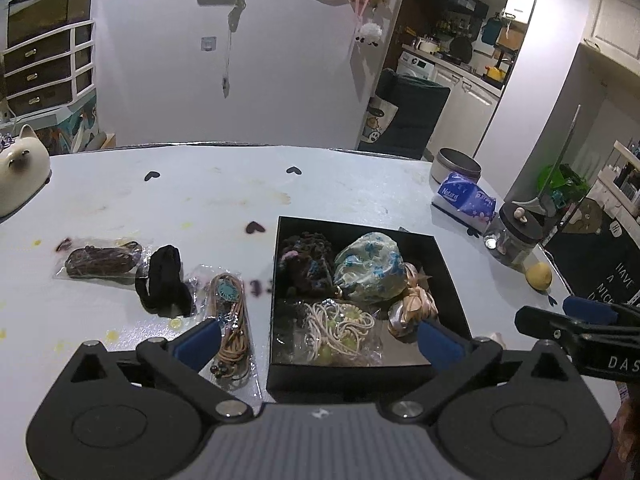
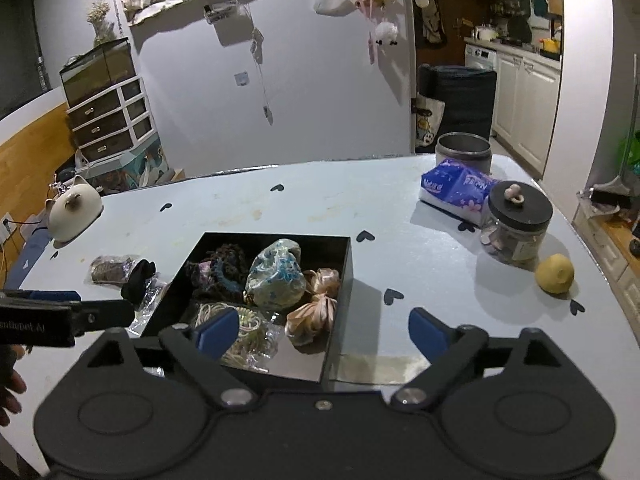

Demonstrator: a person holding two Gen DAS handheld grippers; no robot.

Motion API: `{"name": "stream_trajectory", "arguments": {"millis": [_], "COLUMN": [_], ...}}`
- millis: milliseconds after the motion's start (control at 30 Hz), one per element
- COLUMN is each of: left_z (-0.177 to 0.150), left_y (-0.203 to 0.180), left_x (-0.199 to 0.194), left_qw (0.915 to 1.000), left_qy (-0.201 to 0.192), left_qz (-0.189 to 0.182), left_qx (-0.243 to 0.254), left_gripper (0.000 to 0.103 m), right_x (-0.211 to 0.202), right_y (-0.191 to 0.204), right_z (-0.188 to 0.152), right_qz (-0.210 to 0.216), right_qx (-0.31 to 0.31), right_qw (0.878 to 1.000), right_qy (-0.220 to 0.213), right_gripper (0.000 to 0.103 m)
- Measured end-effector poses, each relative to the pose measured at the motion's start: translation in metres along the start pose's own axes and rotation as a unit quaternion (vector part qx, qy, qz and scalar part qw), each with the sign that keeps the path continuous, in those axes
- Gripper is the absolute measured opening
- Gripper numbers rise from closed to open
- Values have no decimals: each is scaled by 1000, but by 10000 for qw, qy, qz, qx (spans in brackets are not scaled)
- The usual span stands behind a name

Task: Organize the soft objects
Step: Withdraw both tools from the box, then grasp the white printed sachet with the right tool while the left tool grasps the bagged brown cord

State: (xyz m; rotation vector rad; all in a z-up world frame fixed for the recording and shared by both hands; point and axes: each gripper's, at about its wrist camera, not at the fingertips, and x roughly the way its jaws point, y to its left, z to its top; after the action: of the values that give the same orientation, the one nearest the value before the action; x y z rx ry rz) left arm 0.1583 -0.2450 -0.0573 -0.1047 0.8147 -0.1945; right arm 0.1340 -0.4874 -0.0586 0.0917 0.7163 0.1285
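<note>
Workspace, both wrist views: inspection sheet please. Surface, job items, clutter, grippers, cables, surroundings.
Surface: pale table, stained, with dark heart stickers.
Job's things: black box holds floral pouch, dark scrunchie, satin bows, cream cord bundle. Left of the box: black band, two bagged accessories.
Clutter: tissue pack, lidded jar, metal tin, lemon, cat figurine.
Grippers: left hand-held gripper open, empty; right hand-held gripper open, empty.
Cables: one at the left wall socket.
Surroundings: drawer unit, kitchen doorway.
</note>
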Motion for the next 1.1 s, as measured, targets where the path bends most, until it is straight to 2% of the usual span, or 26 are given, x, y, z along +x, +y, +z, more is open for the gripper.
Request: {"name": "stream_trajectory", "arguments": {"millis": [167,433,667,1100], "left_z": [-6,-16,-18,-7], "left_y": [5,27,59,134], "left_x": [-9,-26,-39,-47], "left_qw": [9999,9996,9993,9991], "left_qy": [-73,-291,-358,-422], "left_qz": [54,71,30,-1], "left_qx": [44,-2,-58,-59], "left_gripper": [103,103,103,103], "right_x": [-10,-20,-24,-8], "right_y": [5,24,49,122], "right_z": [-7,-15,-23,-33], "right_qz": [-30,18,-167,-150], "right_qx": [-26,-28,16,-26], "right_qw": [9997,9990,9983,9991], "right_qy": [-247,-450,-554,-398], "right_gripper": [103,103,103,103]}}
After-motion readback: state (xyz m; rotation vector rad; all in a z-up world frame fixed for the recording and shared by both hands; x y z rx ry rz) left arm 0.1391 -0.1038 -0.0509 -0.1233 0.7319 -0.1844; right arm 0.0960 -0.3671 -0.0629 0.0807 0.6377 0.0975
